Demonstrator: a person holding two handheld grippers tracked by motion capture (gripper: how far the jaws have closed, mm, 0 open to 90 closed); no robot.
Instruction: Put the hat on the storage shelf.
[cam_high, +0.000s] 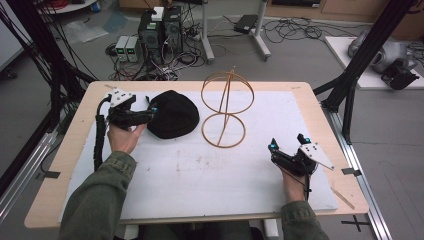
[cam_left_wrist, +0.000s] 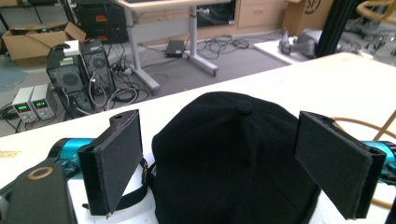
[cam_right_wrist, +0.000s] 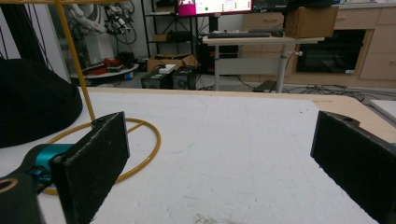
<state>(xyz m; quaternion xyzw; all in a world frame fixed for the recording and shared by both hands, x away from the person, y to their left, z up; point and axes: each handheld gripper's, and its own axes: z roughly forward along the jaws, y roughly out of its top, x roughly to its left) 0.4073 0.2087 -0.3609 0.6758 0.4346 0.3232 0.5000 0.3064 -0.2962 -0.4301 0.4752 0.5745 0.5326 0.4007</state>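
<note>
Nearest the person, the right gripper (cam_high: 288, 143) rests on the white mat (cam_high: 210, 175) with jaws spread and empty, while farther back the left gripper (cam_high: 150, 107), jaws wide, flanks the black cap (cam_high: 172, 114) lying beside the yellow wire stand (cam_high: 225, 107).

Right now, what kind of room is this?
Probably a robotics lab: black computer towers on the floor amid tangled black cables, and a grey robot machine lying beside the wooden table.
</note>
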